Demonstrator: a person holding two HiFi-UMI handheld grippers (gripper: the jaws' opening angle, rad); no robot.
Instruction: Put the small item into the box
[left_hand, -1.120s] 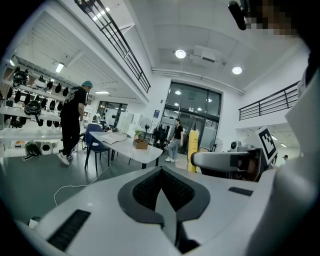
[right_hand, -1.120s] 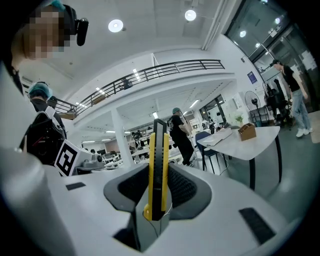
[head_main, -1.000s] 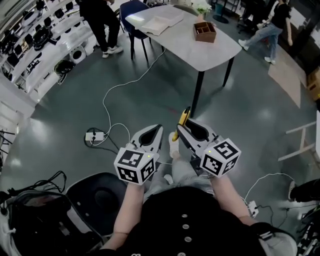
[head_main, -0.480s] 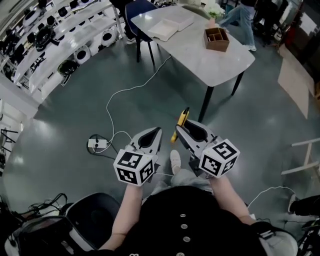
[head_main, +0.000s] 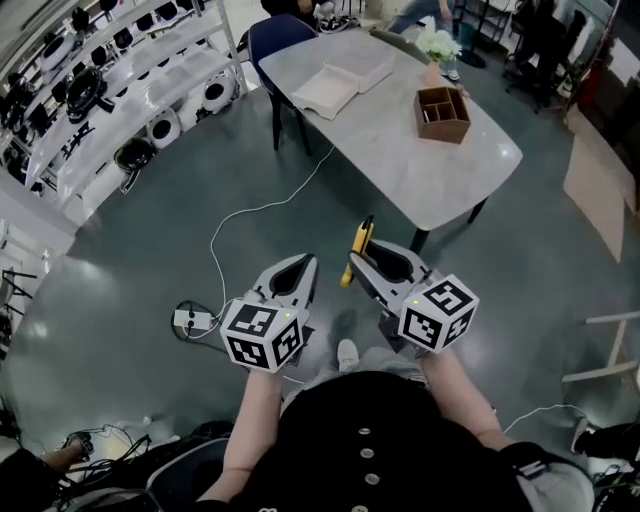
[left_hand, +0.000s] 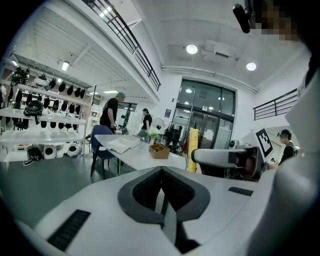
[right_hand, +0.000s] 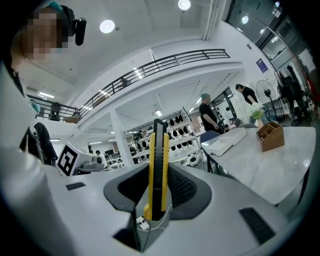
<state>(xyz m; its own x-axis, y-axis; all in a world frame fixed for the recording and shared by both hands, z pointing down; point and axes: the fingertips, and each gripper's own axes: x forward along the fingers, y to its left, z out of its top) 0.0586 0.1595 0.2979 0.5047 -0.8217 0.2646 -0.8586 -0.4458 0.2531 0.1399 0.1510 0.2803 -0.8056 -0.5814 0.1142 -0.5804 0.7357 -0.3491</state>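
A yellow and black utility knife (head_main: 359, 243) (right_hand: 159, 160) stands upright between the pads of my right gripper (head_main: 366, 258) (right_hand: 159, 176), which is shut on it. Beside it my left gripper (head_main: 293, 274) (left_hand: 161, 172) is shut with nothing between its pads. I hold both above the floor, short of a white table (head_main: 420, 180). On that table stands a brown wooden box (head_main: 443, 113) (left_hand: 159, 150) (right_hand: 270, 136) with open compartments. From the left gripper view, the right gripper (left_hand: 226, 158) and the knife (left_hand: 192, 150) show at the right.
A flat white tray (head_main: 345, 78) lies on the table's far half, with a flower vase (head_main: 437, 46) behind the box. A blue chair (head_main: 279, 38) stands at the far end. Shelves of gear (head_main: 110, 85) line the left. A power strip (head_main: 194, 320) and cable lie on the floor.
The table and its box have come nearer in the head view. Both grippers keep their pose, and the knife stays in the right one. The people near the table have left the view.
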